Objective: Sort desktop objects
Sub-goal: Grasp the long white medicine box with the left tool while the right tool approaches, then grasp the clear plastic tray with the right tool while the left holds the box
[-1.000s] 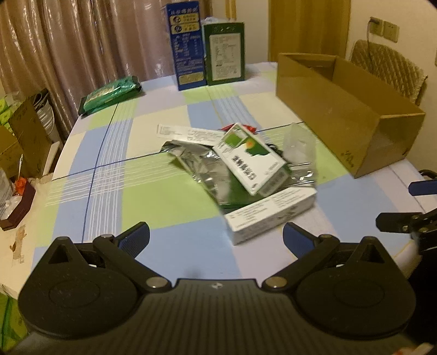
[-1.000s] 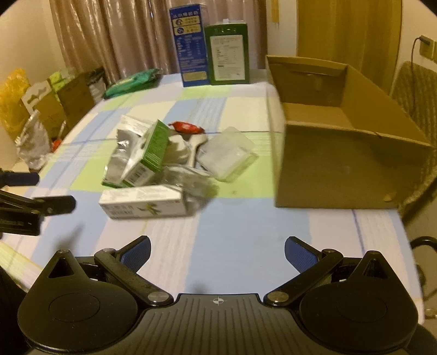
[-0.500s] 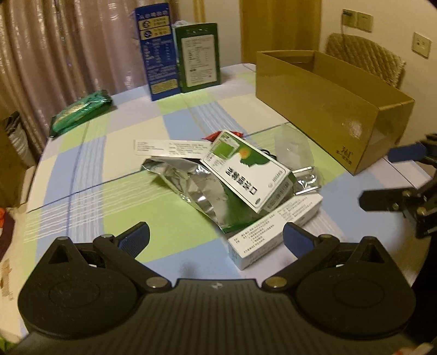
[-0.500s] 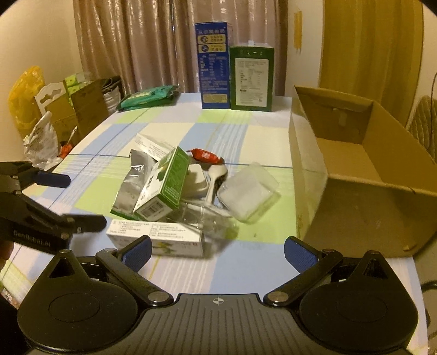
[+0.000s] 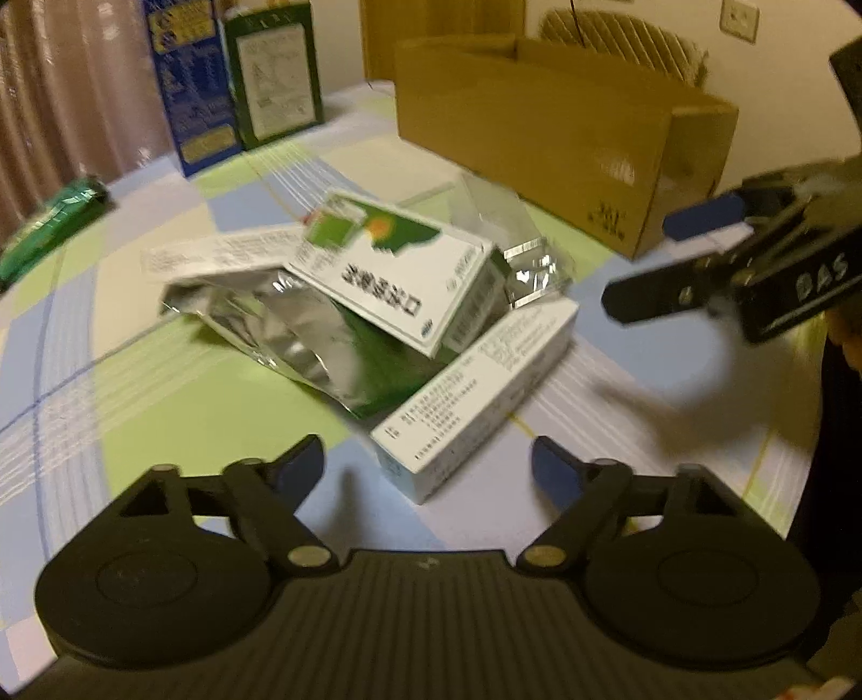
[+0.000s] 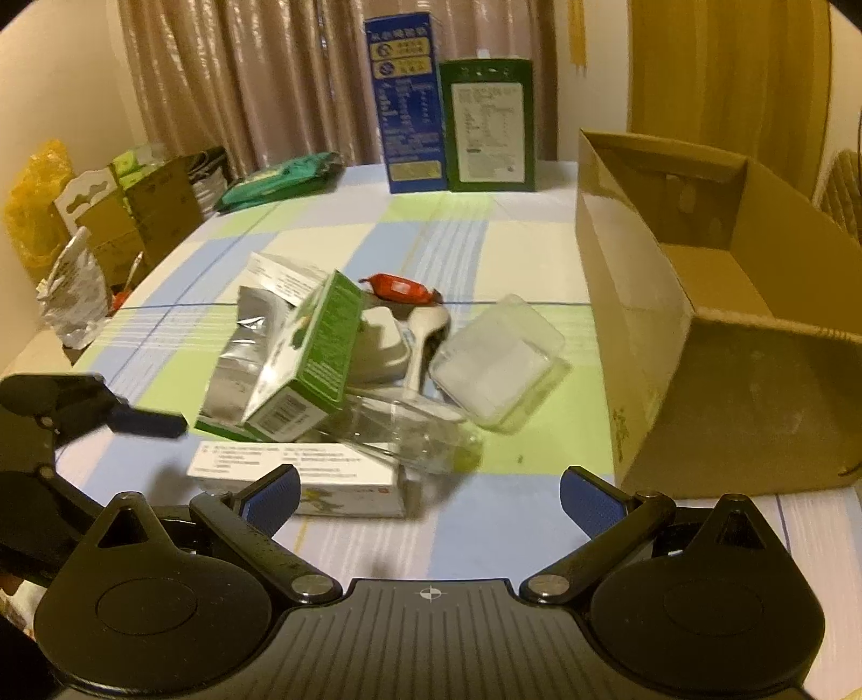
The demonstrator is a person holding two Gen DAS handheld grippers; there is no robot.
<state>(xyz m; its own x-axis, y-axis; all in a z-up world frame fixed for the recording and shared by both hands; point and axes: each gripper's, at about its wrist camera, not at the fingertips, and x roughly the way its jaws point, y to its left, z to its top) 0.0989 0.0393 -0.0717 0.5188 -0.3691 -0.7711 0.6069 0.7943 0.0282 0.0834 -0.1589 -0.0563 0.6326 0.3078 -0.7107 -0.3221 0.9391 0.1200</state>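
A pile of objects lies mid-table: a long white box (image 5: pixel 474 393) (image 6: pixel 301 474) nearest me, a green-and-white box (image 5: pixel 398 269) (image 6: pixel 318 350) leaning on a silver foil bag (image 5: pixel 291 328) (image 6: pixel 248 344), a clear plastic container (image 6: pixel 501 361), a white spoon (image 6: pixel 423 339) and a red wrapped candy (image 6: pixel 398 285). My left gripper (image 5: pixel 428 466) is open, just short of the white box. My right gripper (image 6: pixel 428 492) is open, low over the table right before the white box. An open cardboard box (image 6: pixel 716 334) (image 5: pixel 539 134) stands to the right.
A blue carton (image 6: pixel 407 102) and a green carton (image 6: pixel 487 124) stand at the table's far edge, with a green packet (image 6: pixel 280 177) to their left. Bags and cartons (image 6: pixel 108 226) crowd the left side beyond the table. A chair (image 5: pixel 619 40) stands behind the cardboard box.
Both grippers have moved in closer to the pile. The right gripper now reaches into the left wrist view from the right. Both stay open and empty.
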